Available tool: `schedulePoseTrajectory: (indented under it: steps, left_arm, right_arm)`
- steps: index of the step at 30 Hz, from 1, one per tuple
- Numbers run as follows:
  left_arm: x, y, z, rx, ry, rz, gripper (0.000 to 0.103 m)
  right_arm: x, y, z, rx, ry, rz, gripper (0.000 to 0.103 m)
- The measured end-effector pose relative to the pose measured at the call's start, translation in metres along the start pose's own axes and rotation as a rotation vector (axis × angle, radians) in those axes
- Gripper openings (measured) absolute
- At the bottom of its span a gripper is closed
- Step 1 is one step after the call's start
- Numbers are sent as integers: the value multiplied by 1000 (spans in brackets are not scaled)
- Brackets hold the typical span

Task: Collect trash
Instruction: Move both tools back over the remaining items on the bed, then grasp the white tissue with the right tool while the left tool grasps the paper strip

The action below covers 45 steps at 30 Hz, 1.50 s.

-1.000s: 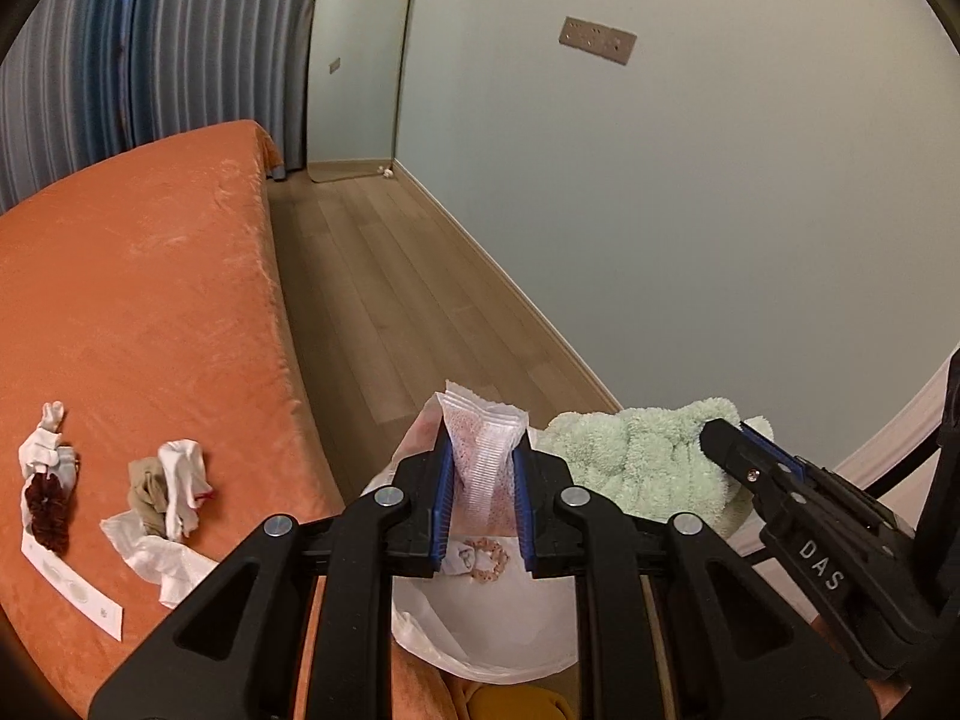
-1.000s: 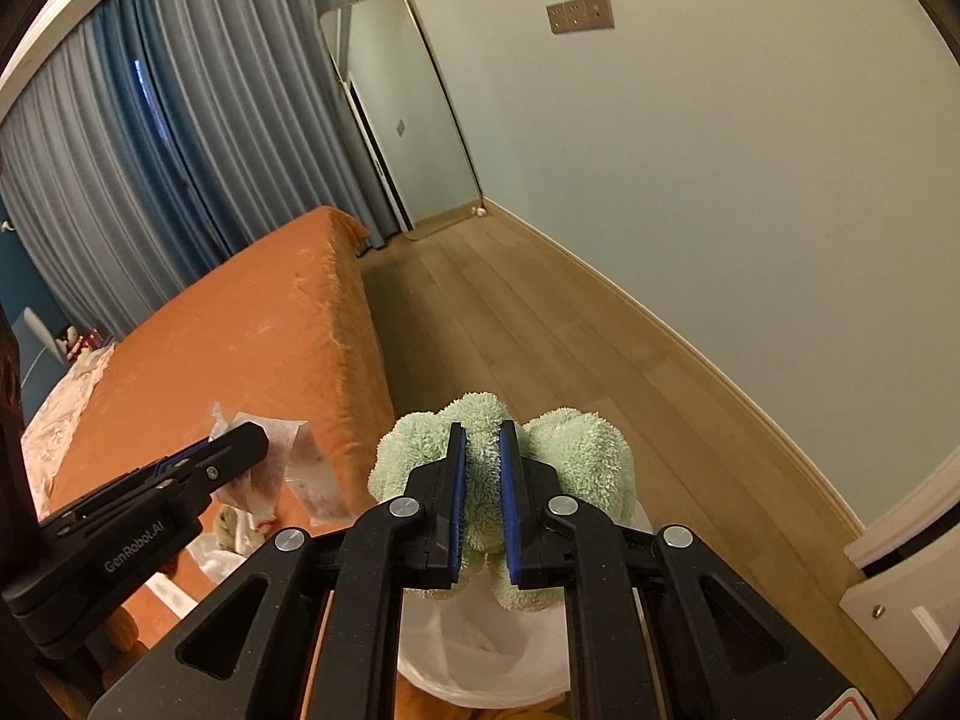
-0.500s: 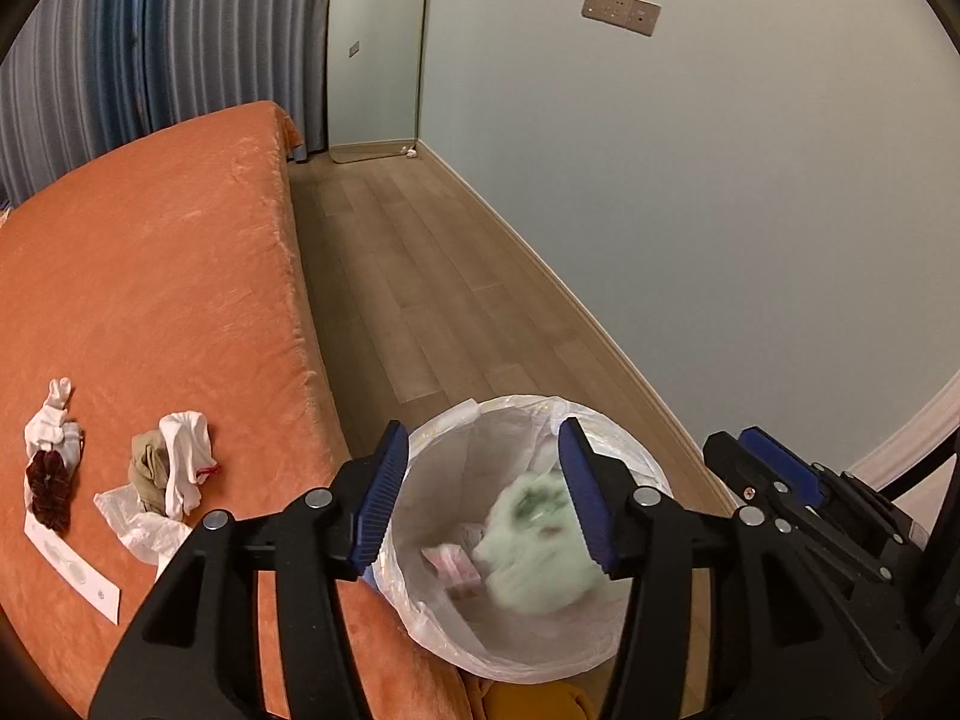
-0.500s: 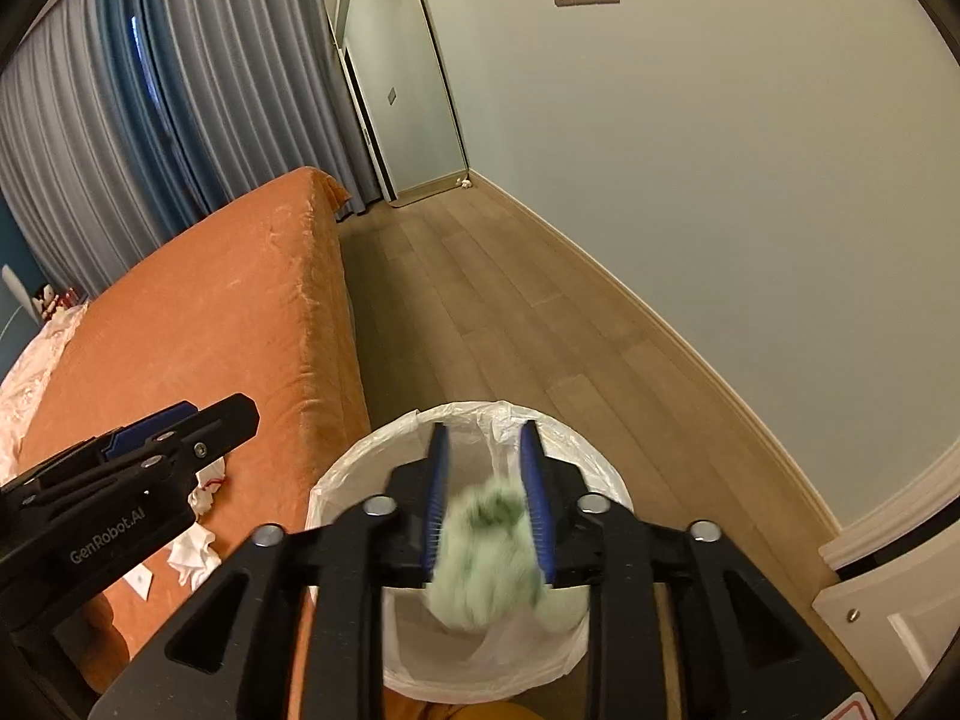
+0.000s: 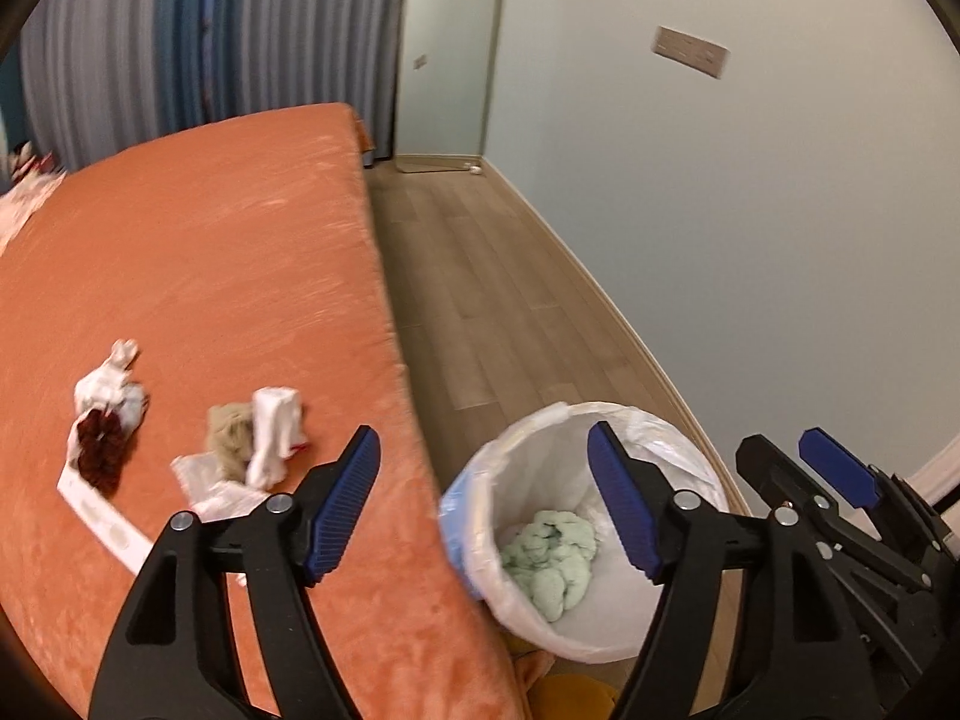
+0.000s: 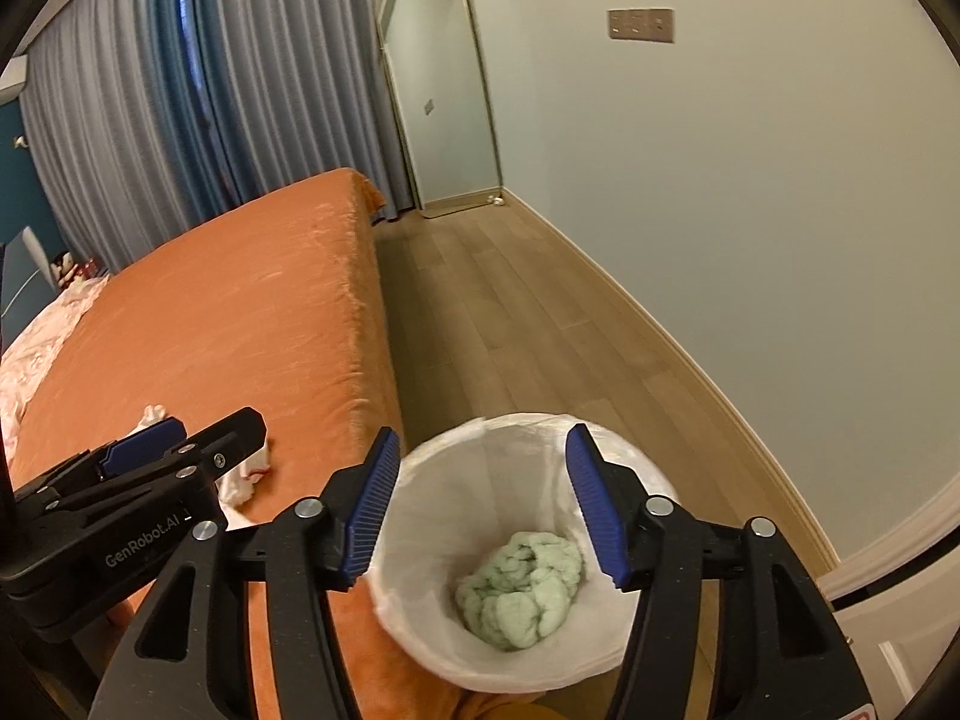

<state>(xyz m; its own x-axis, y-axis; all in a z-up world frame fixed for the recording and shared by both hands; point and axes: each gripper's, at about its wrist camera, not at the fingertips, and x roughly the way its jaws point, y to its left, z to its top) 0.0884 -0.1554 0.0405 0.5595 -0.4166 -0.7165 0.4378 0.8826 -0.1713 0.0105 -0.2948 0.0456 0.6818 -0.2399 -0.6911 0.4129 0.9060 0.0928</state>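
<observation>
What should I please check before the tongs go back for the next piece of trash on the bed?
1. Left tongs open and holding nothing: ok.
2. Right tongs open and holding nothing: ok.
3. Green fluffy item lying inside the lined bin: ok.
4. Trash left on the orange bed: not ok; a white and beige crumpled pile and a dark red and white bundle lie there.
5. Bin beside the bed edge, within reach: ok.
6. Whether the paper strip is trash: cannot tell.
</observation>
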Motion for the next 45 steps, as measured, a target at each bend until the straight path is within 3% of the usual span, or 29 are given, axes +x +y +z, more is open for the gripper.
schedulePoseTrajectory:
  steps: [9,16,25,36,45]
  left_arm:
    - [-20,80,-15,-114,-14,106,74]
    - [-33,152,-31,-220,-10,200,78]
    - [-35,252,-66,-365,36,328,79]
    - [-2,310,-100,-460,120,406,79]
    - [43,339,-117,-577,210,418,84]
  right_arm:
    - [-4,68,-12,-91,4,59,66]
    - [-1,117,-23,-139,-4,95,78]
    - [34,174,-59,-194,92,137,79]
    - [92,223,-93,-257,183,164,79]
    - [140,248,-107,-283,251,151,77]
